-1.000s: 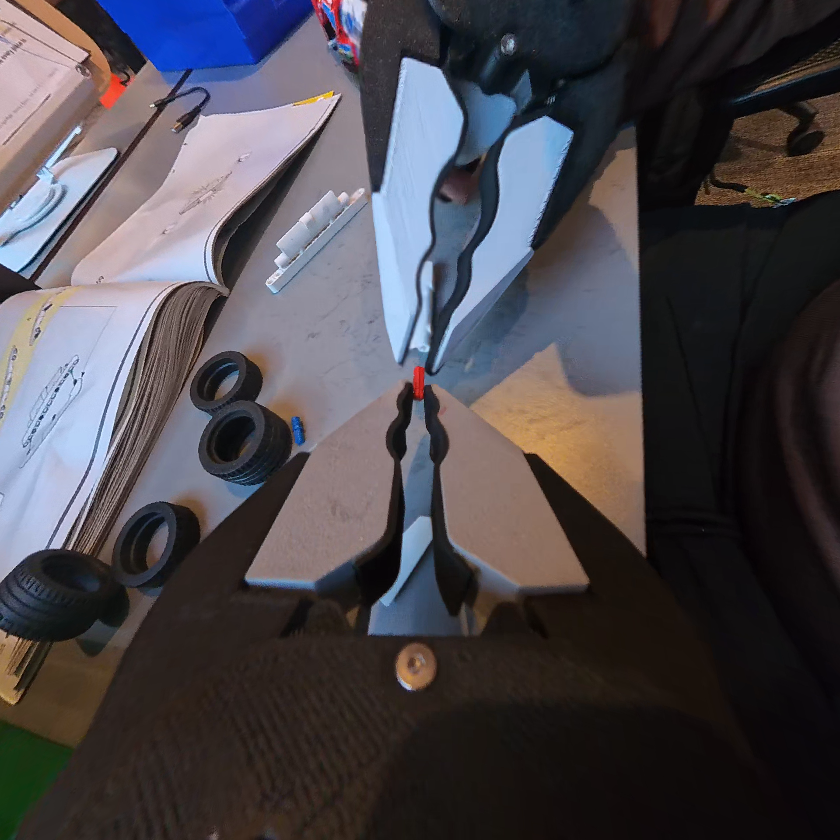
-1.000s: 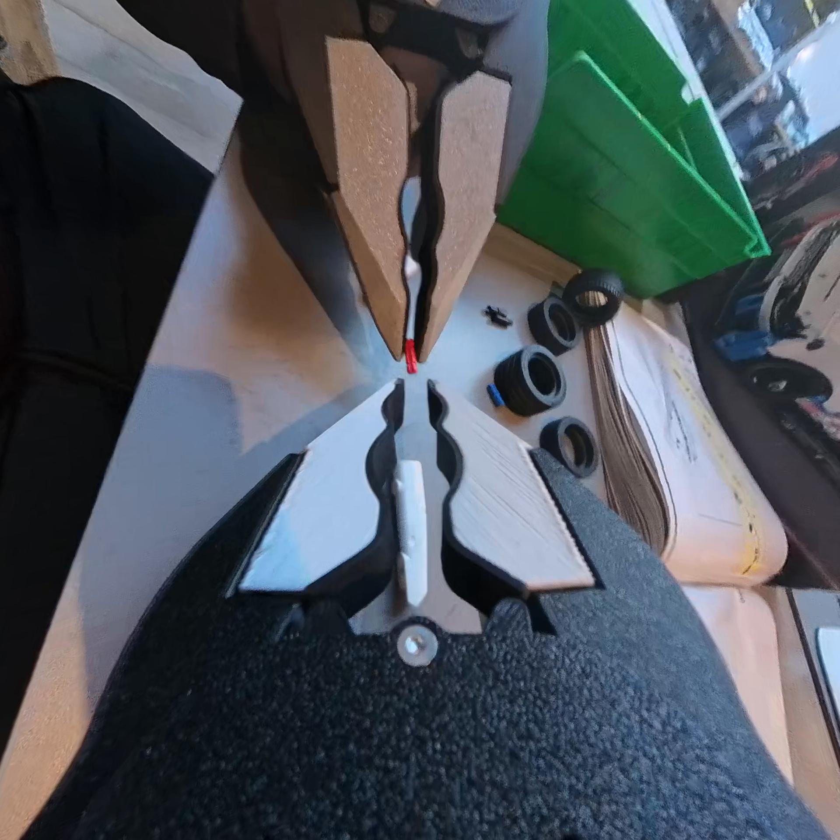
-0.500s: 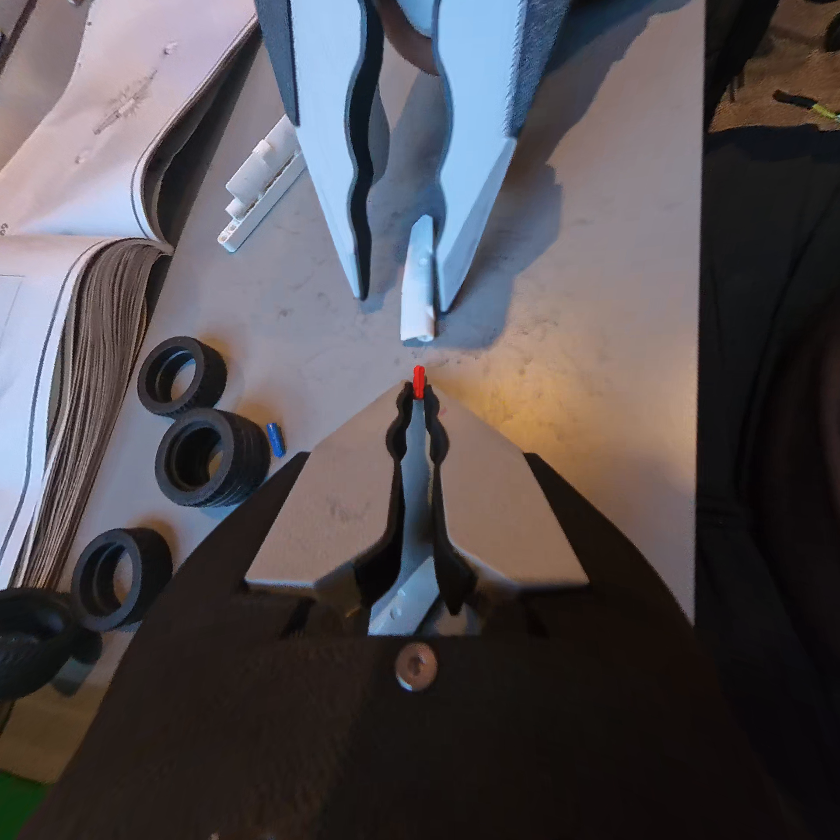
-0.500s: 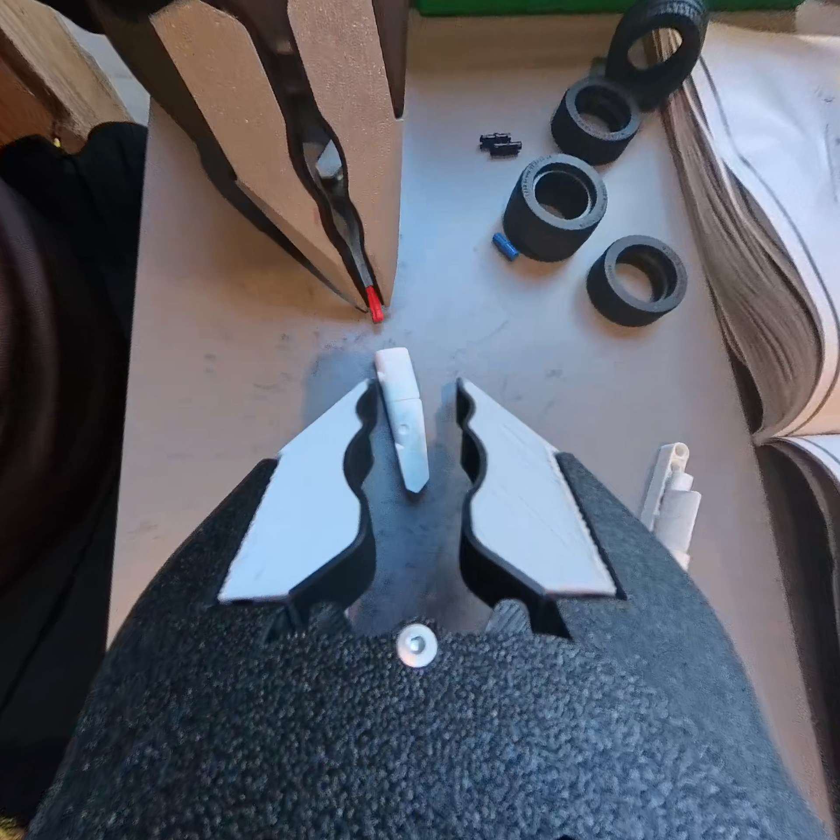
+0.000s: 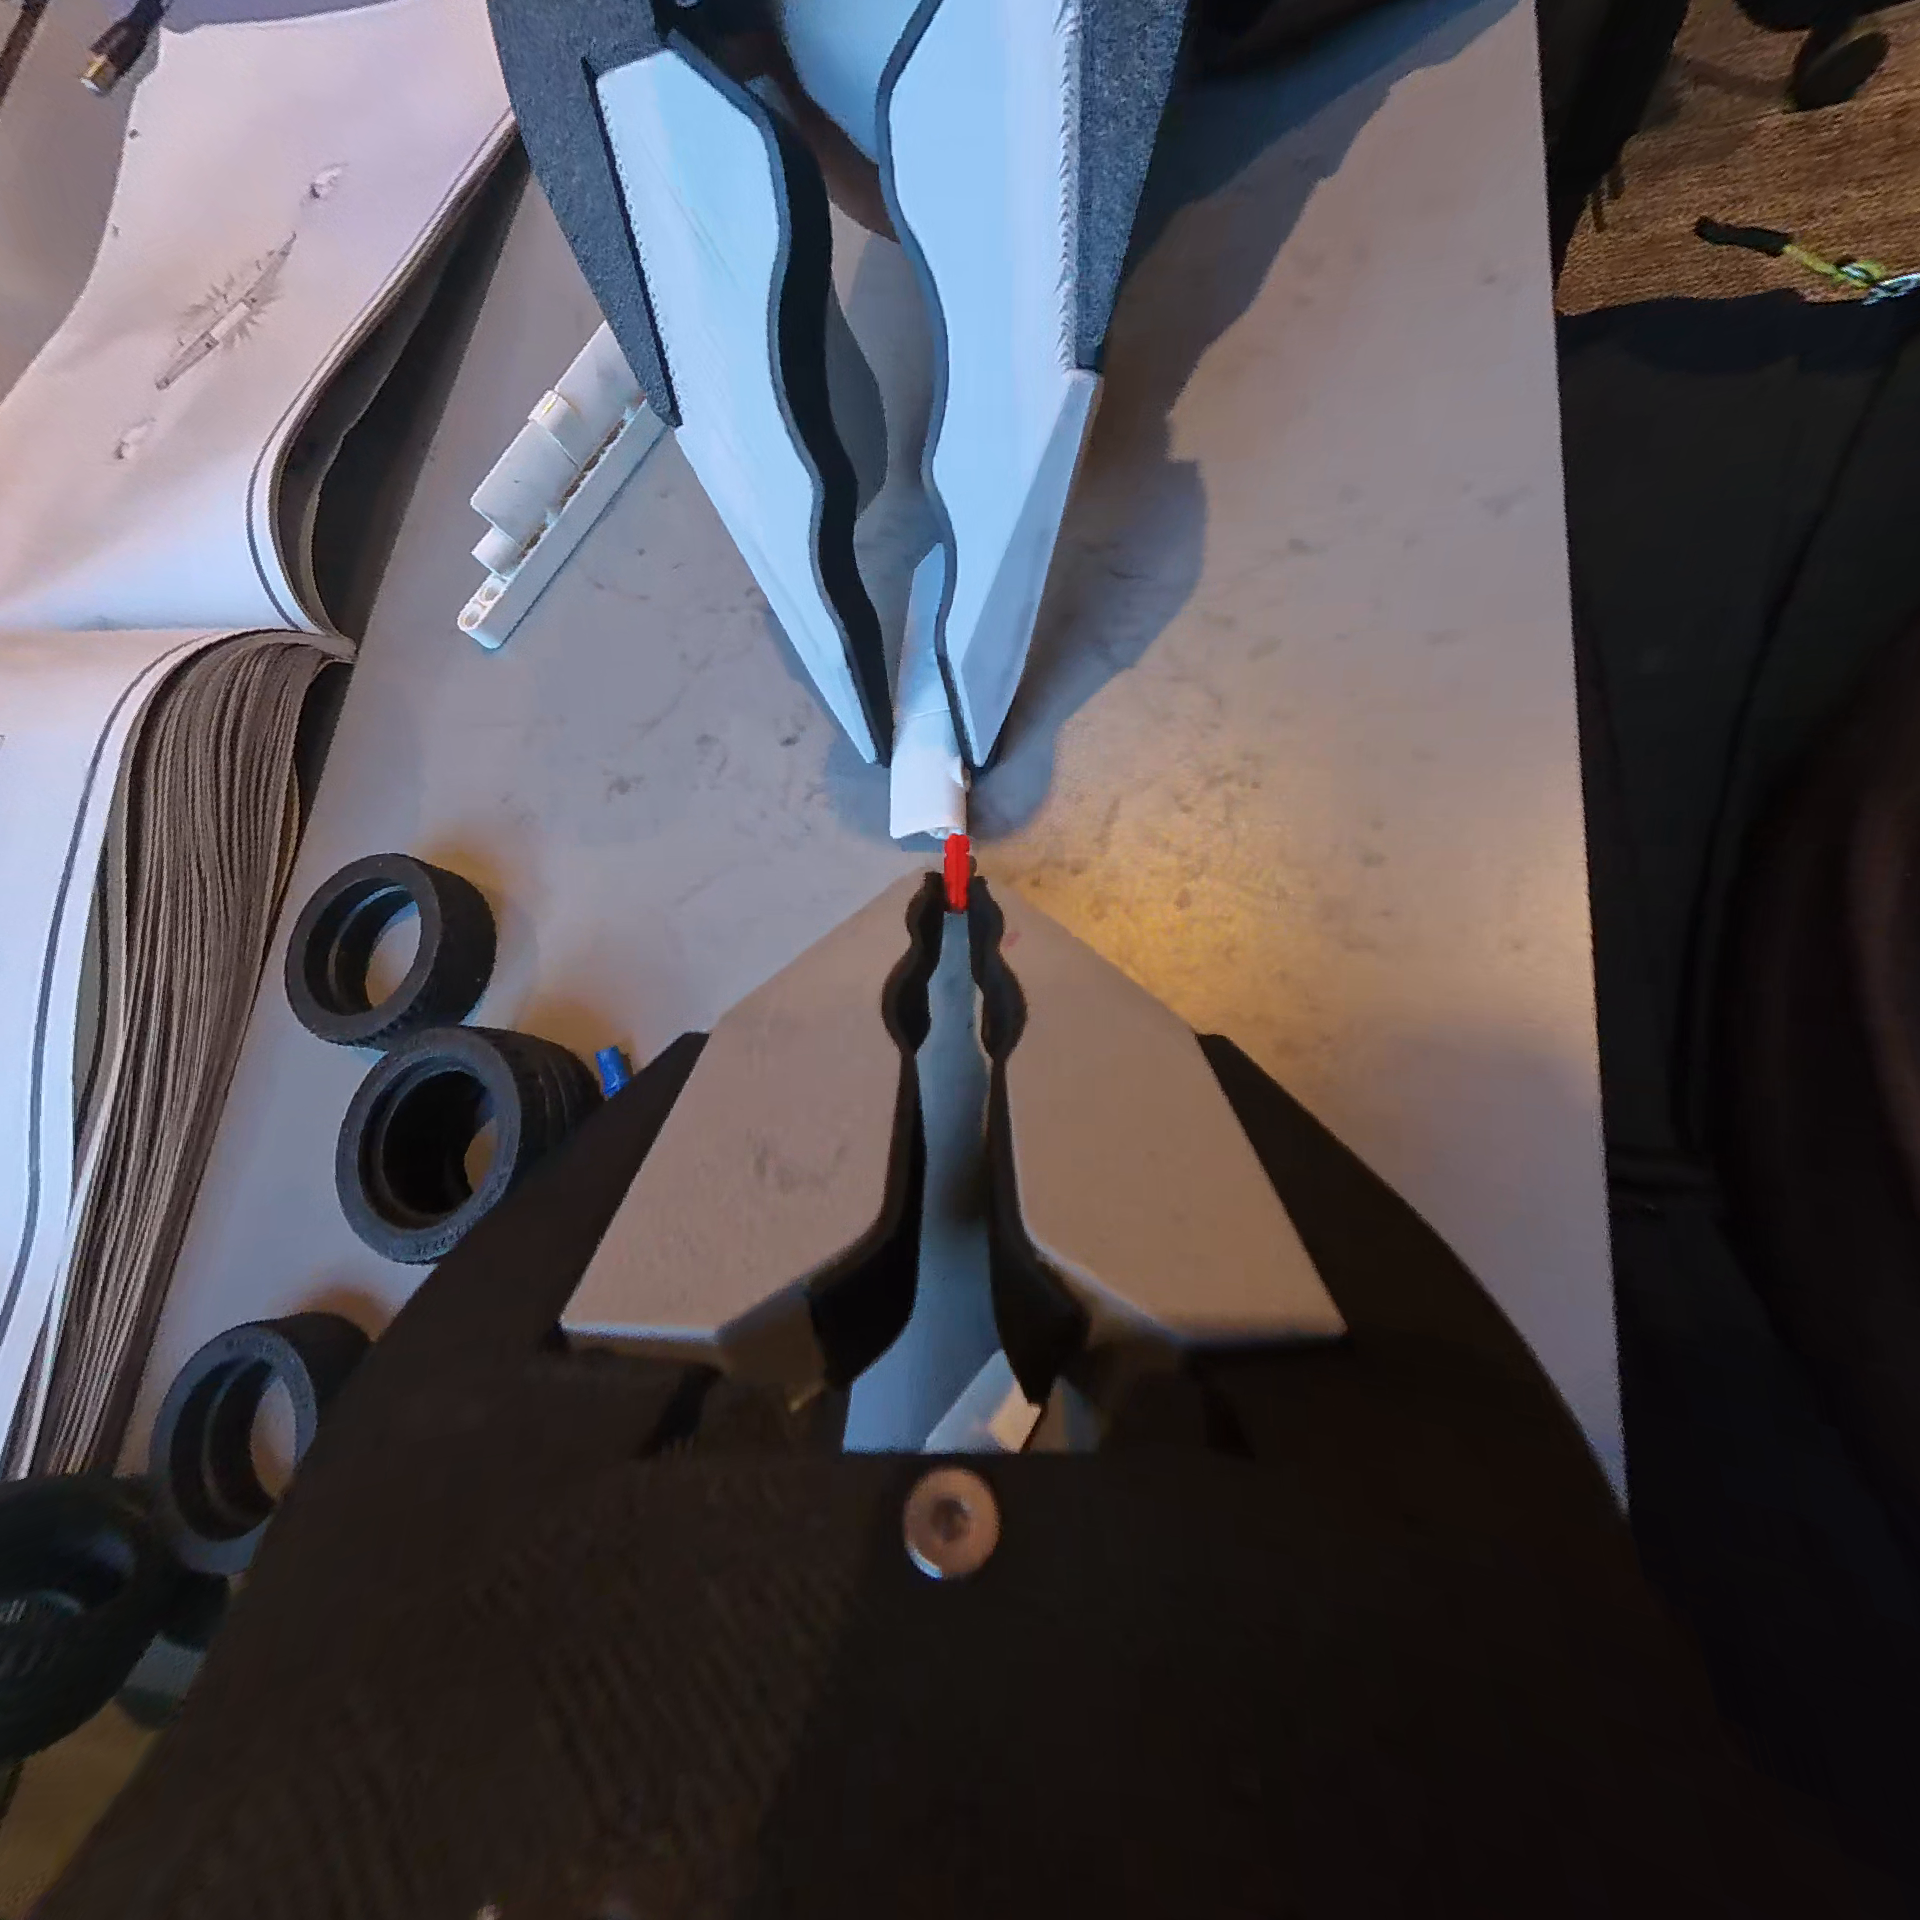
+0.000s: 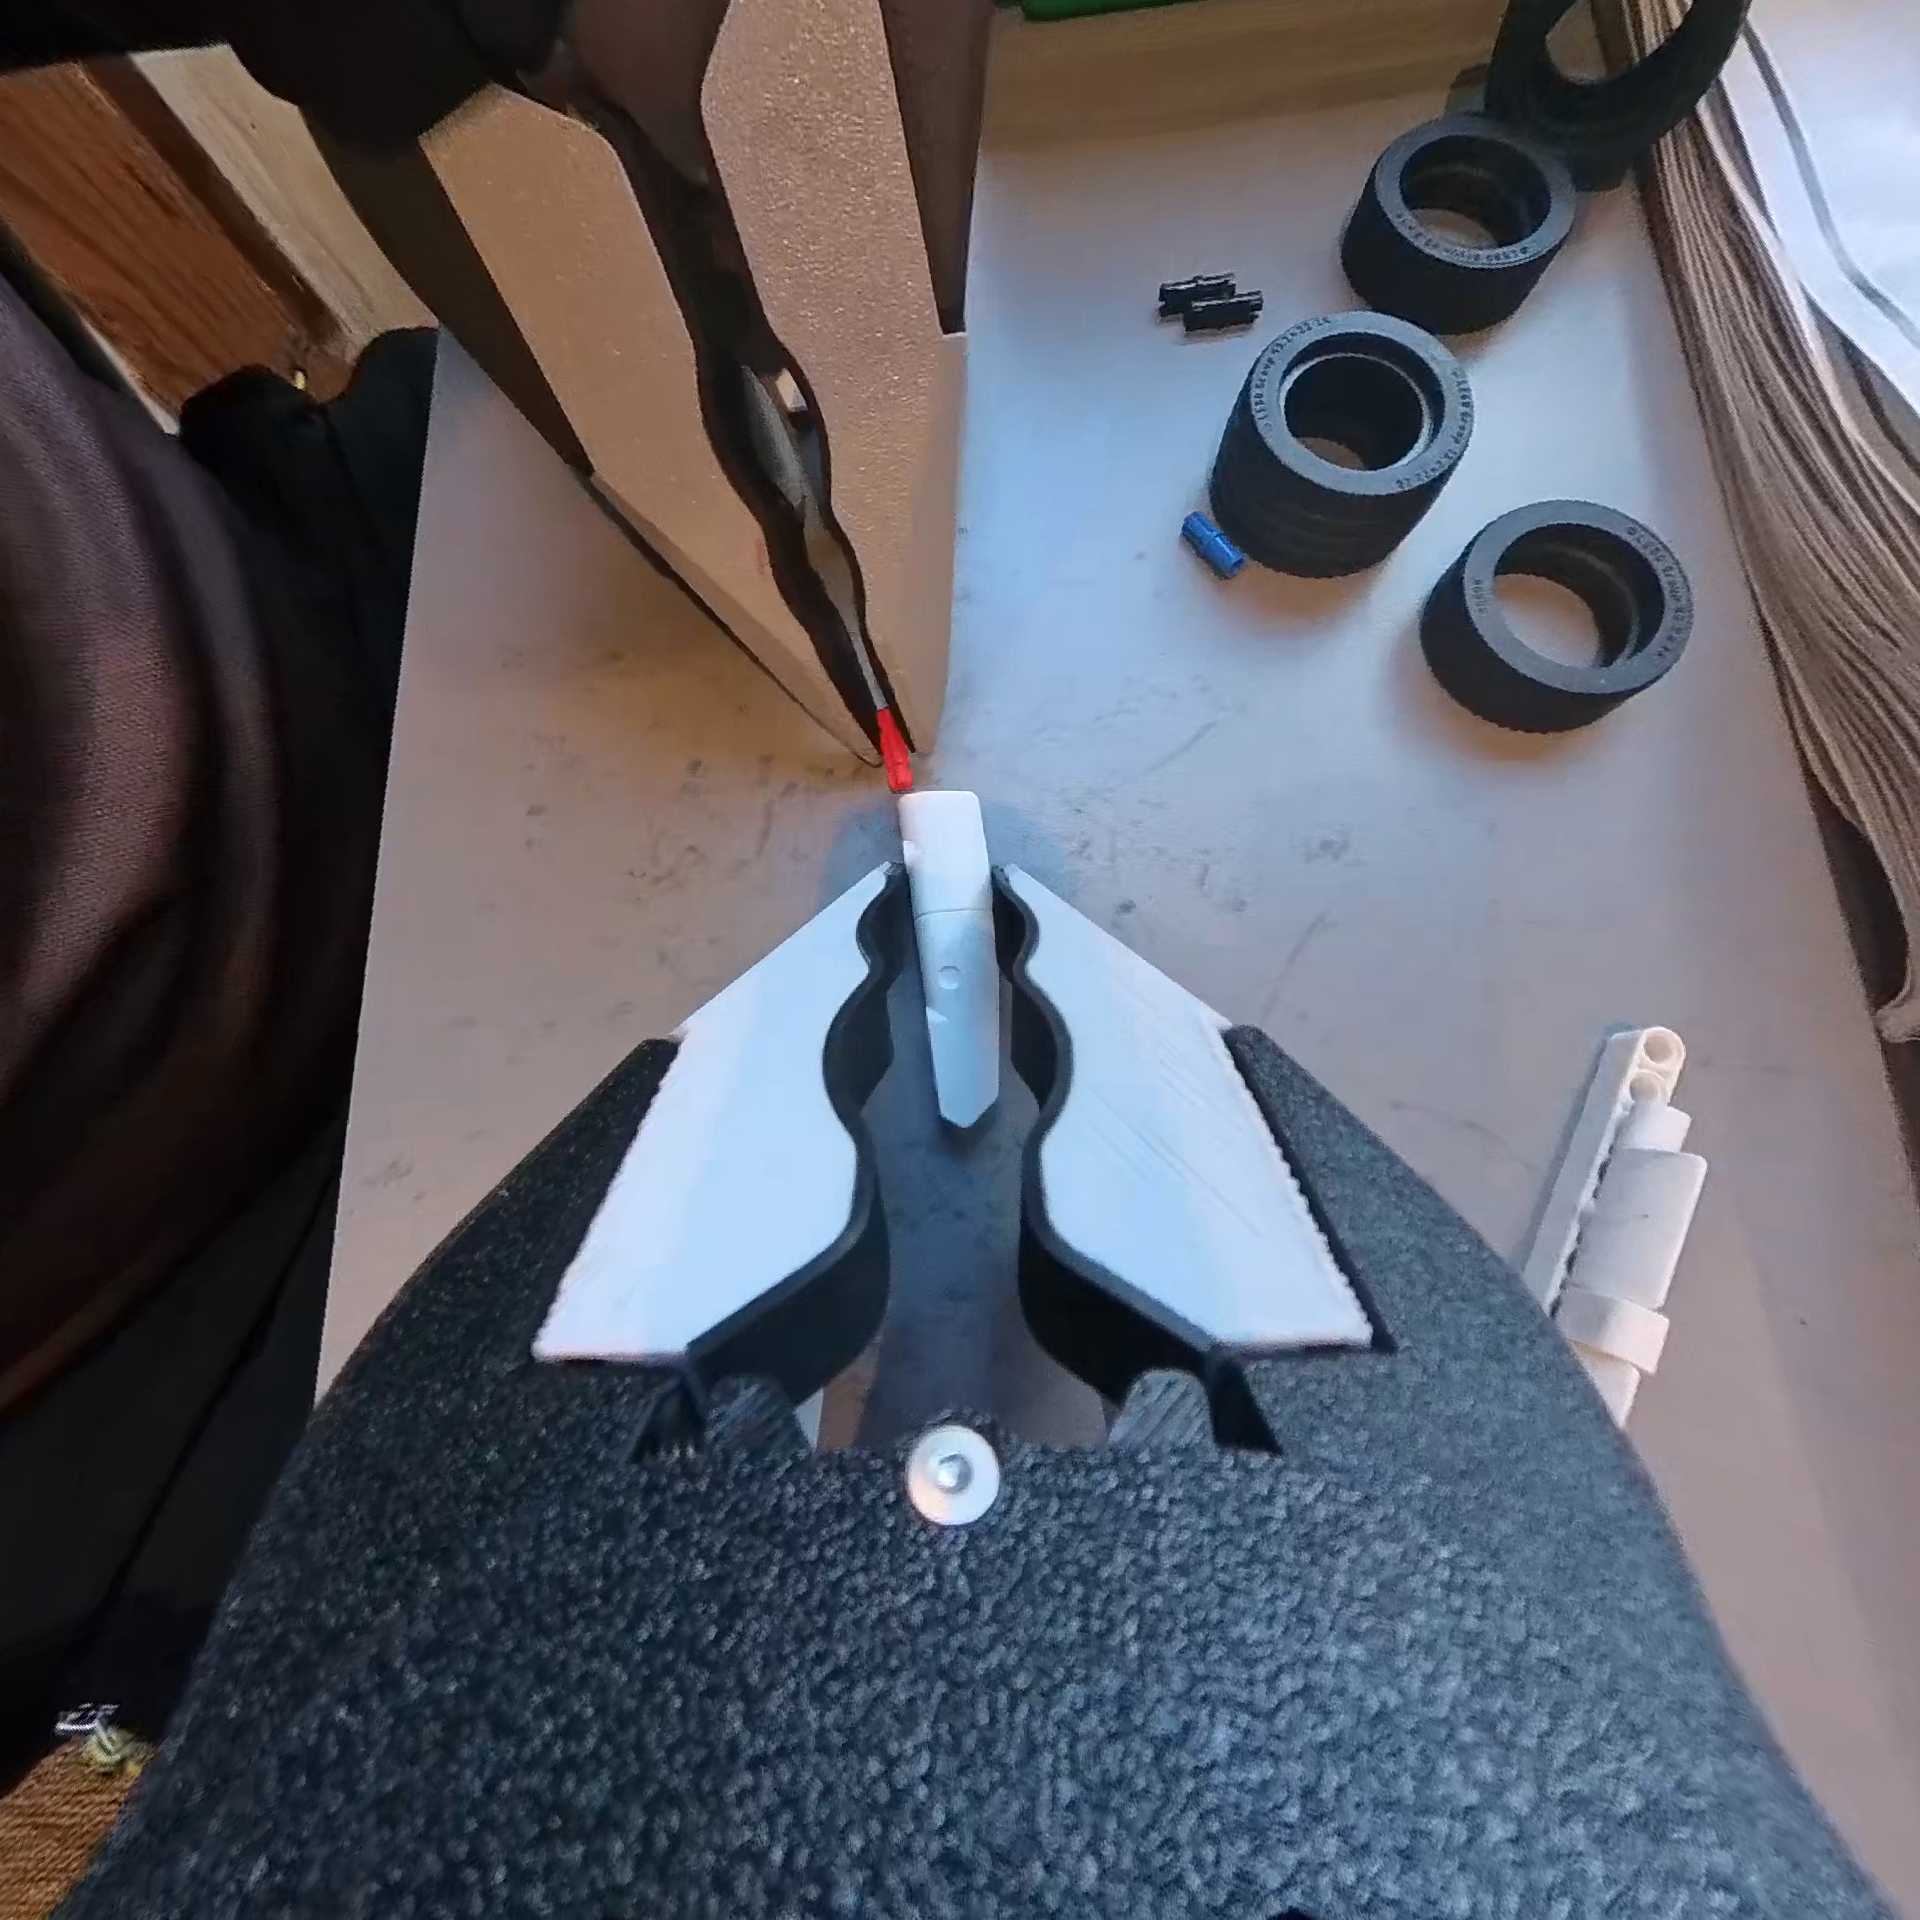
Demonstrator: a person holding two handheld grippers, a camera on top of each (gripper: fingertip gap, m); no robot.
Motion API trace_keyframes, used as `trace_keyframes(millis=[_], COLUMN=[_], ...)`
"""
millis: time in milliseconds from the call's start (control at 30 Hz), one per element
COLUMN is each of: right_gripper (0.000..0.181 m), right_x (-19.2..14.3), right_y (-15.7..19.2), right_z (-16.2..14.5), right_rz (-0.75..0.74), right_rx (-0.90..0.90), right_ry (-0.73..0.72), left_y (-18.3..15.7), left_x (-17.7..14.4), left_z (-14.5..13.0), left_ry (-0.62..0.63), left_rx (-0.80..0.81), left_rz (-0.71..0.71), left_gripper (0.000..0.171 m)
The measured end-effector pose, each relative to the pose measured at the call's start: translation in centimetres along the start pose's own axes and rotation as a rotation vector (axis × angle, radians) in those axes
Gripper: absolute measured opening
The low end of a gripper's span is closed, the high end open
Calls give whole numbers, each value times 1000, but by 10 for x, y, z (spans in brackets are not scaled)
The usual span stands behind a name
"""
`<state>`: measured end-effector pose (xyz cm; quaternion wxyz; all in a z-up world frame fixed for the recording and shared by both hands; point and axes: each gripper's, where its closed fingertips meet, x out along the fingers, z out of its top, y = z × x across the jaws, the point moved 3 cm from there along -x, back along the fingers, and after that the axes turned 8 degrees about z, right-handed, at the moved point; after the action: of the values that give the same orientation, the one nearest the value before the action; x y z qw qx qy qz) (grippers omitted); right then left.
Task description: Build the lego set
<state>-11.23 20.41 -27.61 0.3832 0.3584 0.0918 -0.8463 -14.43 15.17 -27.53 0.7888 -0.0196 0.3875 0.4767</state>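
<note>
Two grippers meet over the table [image 5: 1299, 727]: your left gripper [image 5: 954, 896] pinches the red pin [image 5: 955, 871], your right gripper [image 6: 943, 883] clamps the white piece [image 6: 948, 935] just beyond the pin, so line up and push in.

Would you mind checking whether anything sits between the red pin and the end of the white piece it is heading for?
Nothing visible does. The red pin, pinched in the left hand-held gripper, points straight at the end of the white piece held by the right hand-held gripper, with only bare table beneath the small gap.
</note>
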Motion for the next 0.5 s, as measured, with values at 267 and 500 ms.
trace_keyframes(millis=[267,500], right_gripper=[16,16], right_x=[0,-2], right_y=[1,3], right_z=[0,3], right_rz=[-11,1], right_rx=[-14,-28], right_ry=[2,-21], left_y=[1,0], left_x=[2,1], left_z=[1,1], left_ry=[6,1], left_rx=[-21,10], left_rz=[-12,6], left_gripper=[2,1])
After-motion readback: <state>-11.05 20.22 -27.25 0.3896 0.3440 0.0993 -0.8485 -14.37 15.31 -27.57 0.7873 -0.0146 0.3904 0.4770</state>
